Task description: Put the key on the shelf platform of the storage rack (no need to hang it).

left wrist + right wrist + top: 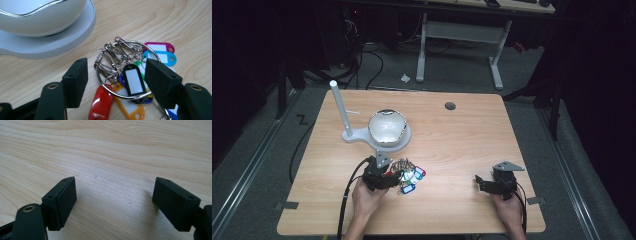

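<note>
You're working under a light that falls mostly on the wooden table (452, 150); the room around it drops into near-black, and the floor and desk frame behind stay dim. The high view is soft and a little grainy. In your left gripper view, the white bowl (37, 17) catches a mild sheen and the metal key ring (125, 70) glints, while the nearest jaw parts blur. In your right gripper view, soft shadows pool on the wood beside each jaw, and the grain reads sharp.
</note>
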